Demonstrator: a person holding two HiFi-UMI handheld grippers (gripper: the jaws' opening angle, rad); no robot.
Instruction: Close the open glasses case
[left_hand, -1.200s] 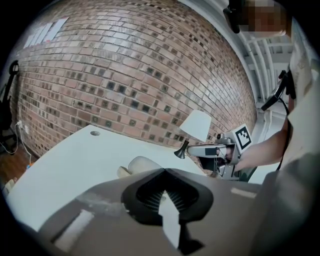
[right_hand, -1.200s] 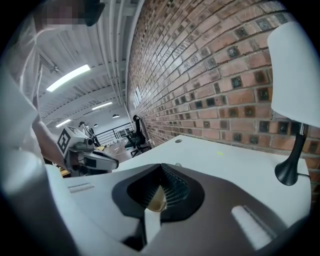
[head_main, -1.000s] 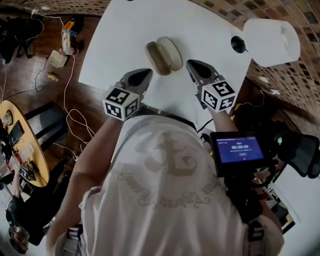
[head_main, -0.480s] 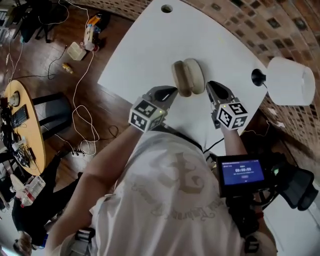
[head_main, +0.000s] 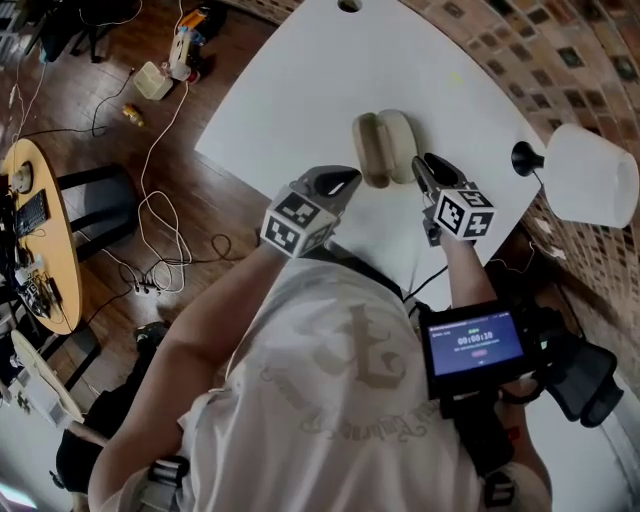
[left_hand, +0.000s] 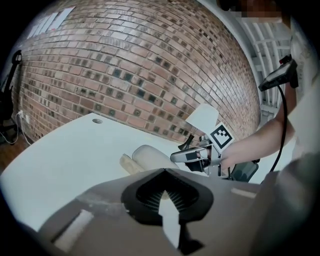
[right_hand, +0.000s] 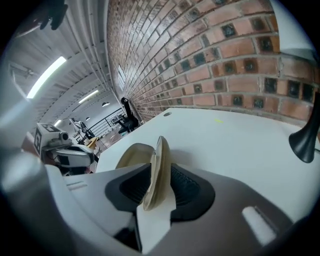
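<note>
The beige glasses case lies open on the white table, its two halves side by side. My right gripper is at its right edge. In the right gripper view the raised lid stands edge-on between the jaws, which are opening, and the pads are clear of it; the other half lies to the left. My left gripper hovers just short of the case's near left, its tips together and nothing in them. The left gripper view shows the case ahead and the right gripper beside it.
A lamp with a white shade and black base stands at the table's right edge, close to my right arm. A cable hole is at the far side. The table's left edge drops to a floor with cables.
My right gripper has come down and in to the case's right edge, and its jaws have opened around the lid. The left gripper has kept its place by the case.
</note>
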